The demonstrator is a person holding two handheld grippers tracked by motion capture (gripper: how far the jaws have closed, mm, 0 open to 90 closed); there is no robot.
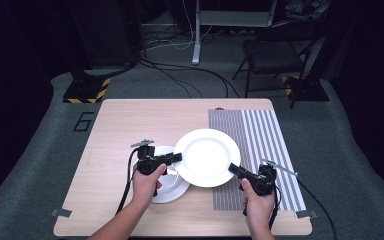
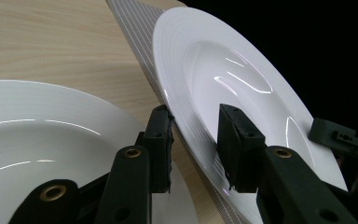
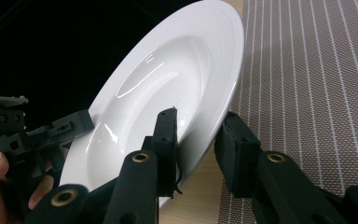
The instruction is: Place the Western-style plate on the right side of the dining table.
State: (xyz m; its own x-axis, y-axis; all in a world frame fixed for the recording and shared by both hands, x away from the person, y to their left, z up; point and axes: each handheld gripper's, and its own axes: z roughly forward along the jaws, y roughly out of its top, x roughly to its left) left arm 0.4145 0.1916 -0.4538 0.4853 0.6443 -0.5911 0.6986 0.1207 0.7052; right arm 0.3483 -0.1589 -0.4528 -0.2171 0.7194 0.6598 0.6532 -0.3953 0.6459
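A white deep-rimmed plate (image 1: 207, 157) hangs tilted above the table, held from both sides. My left gripper (image 1: 177, 157) is shut on its left rim, and in the left gripper view the rim of the plate (image 2: 223, 70) runs between the jaws of that gripper (image 2: 193, 126). My right gripper (image 1: 232, 169) is shut on the near right rim. In the right gripper view the plate (image 3: 168, 84) passes between the jaws of this gripper (image 3: 198, 126), with the left gripper (image 3: 70, 123) on the far edge. A second white plate (image 1: 172, 187) lies on the table under my left hand.
A grey striped placemat (image 1: 265, 135) covers the right part of the wooden table (image 1: 120, 125), partly under the raised plate. The lower plate (image 2: 37, 135) sits close below the left jaws. A folding chair (image 1: 272, 50) and cables are on the floor beyond the table.
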